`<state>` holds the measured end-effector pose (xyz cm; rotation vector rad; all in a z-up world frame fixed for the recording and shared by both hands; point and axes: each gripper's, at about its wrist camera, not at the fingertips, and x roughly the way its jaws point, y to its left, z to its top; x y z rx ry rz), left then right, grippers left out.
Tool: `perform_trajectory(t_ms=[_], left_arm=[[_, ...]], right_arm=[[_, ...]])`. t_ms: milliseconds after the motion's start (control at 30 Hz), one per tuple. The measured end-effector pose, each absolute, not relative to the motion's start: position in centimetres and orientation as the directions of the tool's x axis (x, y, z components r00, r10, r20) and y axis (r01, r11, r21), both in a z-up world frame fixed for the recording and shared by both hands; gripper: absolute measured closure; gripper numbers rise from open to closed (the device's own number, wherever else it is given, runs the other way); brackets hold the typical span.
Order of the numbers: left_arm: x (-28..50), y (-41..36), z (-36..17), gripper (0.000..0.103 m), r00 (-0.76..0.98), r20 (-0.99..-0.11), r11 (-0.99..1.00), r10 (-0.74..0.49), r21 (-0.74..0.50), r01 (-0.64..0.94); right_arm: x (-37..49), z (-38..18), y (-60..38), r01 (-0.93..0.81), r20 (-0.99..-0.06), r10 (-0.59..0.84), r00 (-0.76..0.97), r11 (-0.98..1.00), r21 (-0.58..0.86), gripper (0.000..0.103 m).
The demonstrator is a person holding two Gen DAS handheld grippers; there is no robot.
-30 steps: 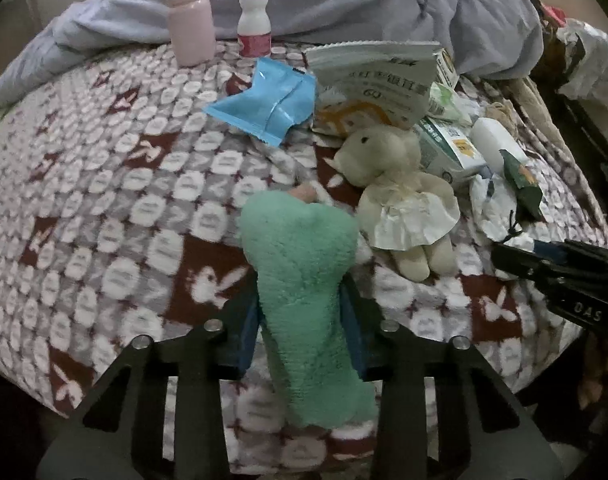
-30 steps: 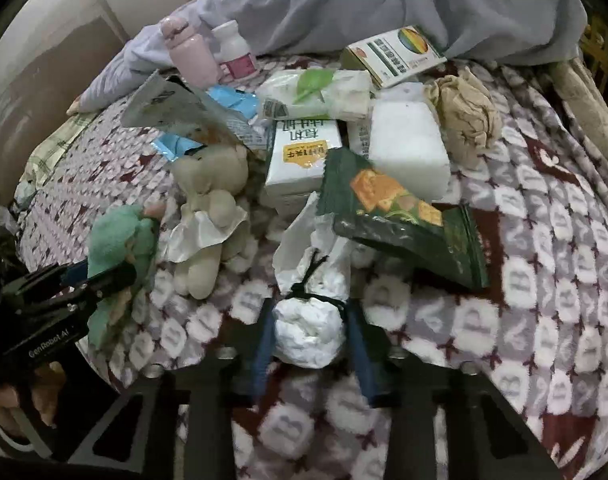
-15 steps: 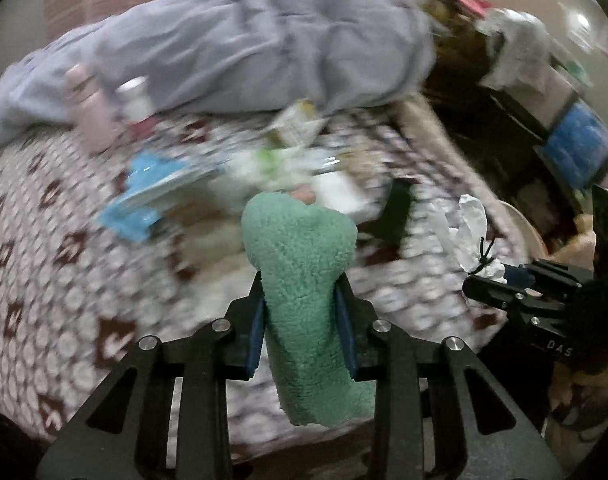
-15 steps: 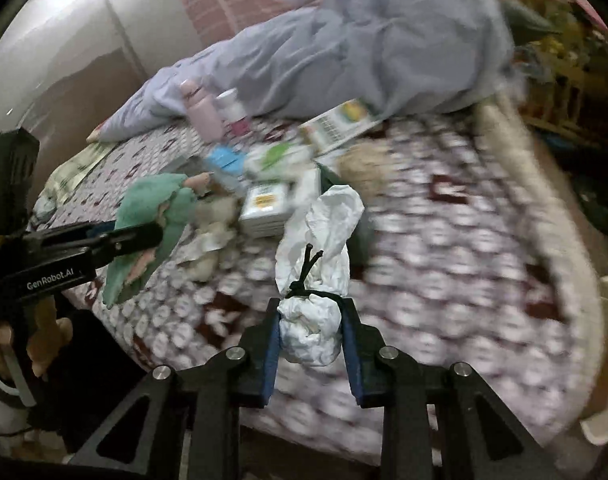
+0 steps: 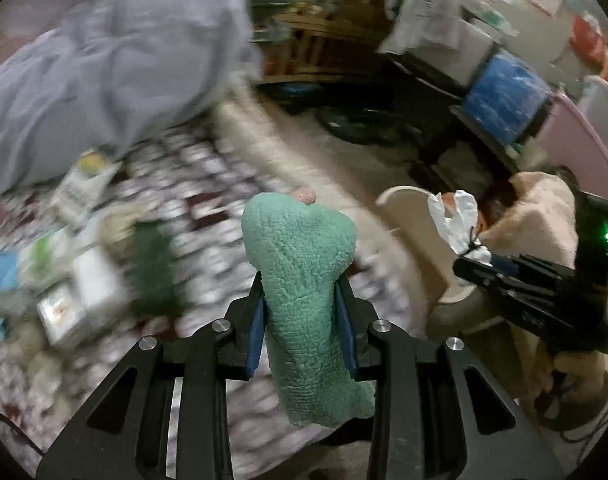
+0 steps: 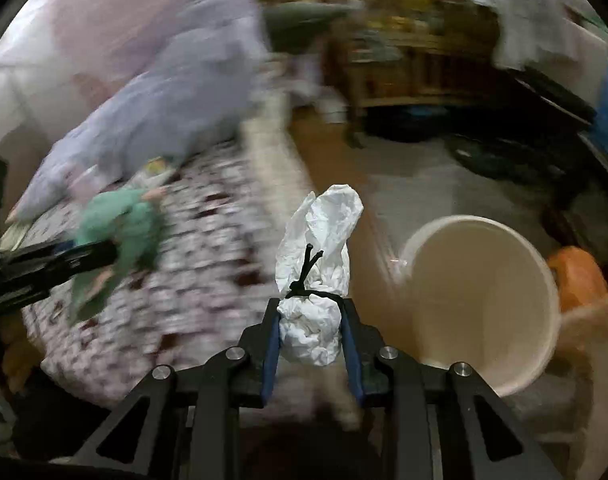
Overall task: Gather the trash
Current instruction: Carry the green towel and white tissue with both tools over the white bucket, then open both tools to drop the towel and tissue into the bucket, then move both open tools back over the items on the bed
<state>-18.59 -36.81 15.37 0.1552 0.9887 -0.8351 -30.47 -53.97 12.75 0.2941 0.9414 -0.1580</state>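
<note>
My left gripper (image 5: 301, 300) is shut on a fuzzy green plush toy (image 5: 304, 280) and holds it in the air over the bed's right edge. My right gripper (image 6: 310, 324) is shut on a white tied-up plastic bag (image 6: 316, 272) with a black tie, held above the floor just left of a round cream bin (image 6: 480, 296). The bag (image 5: 458, 224) and the right gripper also show in the left wrist view, in front of the bin (image 5: 416, 220). The green toy (image 6: 115, 232) shows at left in the right wrist view.
The patterned bed cover (image 5: 207, 208) carries blurred boxes and wrappers (image 5: 83, 292) and a grey duvet (image 5: 103, 72). Beyond the bed are a wooden shelf (image 6: 404, 60), a blue box (image 5: 504, 100) and an orange object (image 6: 576, 276) beside the bin.
Both grippers have swung right, away from the bed, still holding the toy and the bag. The cream bin has come into view beside the right gripper.
</note>
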Motion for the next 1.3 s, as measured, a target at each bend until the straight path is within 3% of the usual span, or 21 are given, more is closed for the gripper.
perform_trajectory(t_ms=[233,400,433,467,567,600,667,767,1033,1300], left_arm=[[-19.2,-47.2,14.7,0.073,0.147,-0.769,0.584,-0.621,-0.33,0.741],[-19.0,-53.3,13.0,0.071,0.032,-0.743,0.535,-0.669,-0.45,0.715],[-18.8,-54.3,12.5,0.066,0.008,-0.741,0.53,-0.672,-0.472,0.705],[-18.6,-54.9,12.1,0.061,-0.006,-0.742,0.53,-0.67,-0.484,0.696],[-18.1,-55.9,11.6,0.051,-0.007,-0.734,0.536,-0.679,-0.502,0.679],[-18.0,-55.9,11.7,0.05,-0.004,-0.728,0.536,-0.685,-0.509,0.674],[-17.7,-55.3,11.9,0.046,0.0,-0.723,0.54,-0.691,-0.516,0.664],[-17.6,-54.2,12.2,0.046,0.057,-0.751,0.581,-0.658,-0.458,0.672],[-18.3,-48.4,13.2,0.046,0.332,-0.814,0.737,-0.477,-0.164,0.656],[-18.7,-42.0,13.3,0.046,0.46,-0.803,0.808,-0.378,-0.043,0.588]], right_arm=[[-32.0,10.6,-63.1,0.446,-0.846,-0.133,0.517,0.885,0.133,0.076],[-32.7,8.2,-67.9,0.535,-0.862,-0.142,0.487,0.829,0.165,0.076],[-32.7,7.9,-68.6,0.548,-0.859,-0.147,0.49,0.818,0.173,0.071],[-32.9,7.7,-69.3,0.565,-0.856,-0.16,0.492,0.807,0.174,0.06],[-33.4,7.6,-70.0,0.577,-0.839,-0.183,0.513,0.797,0.18,0.045],[-33.5,7.6,-70.0,0.578,-0.834,-0.177,0.522,0.793,0.193,0.034],[-33.7,7.5,-70.2,0.578,-0.831,-0.159,0.534,0.785,0.222,0.03],[-33.6,7.0,-69.7,0.577,-0.838,-0.147,0.525,0.786,0.223,0.03],[-32.5,7.6,-65.5,0.528,-0.834,-0.129,0.536,0.822,0.213,0.03],[-30.7,10.1,-59.7,0.455,-0.81,-0.132,0.572,0.872,0.179,0.03]])
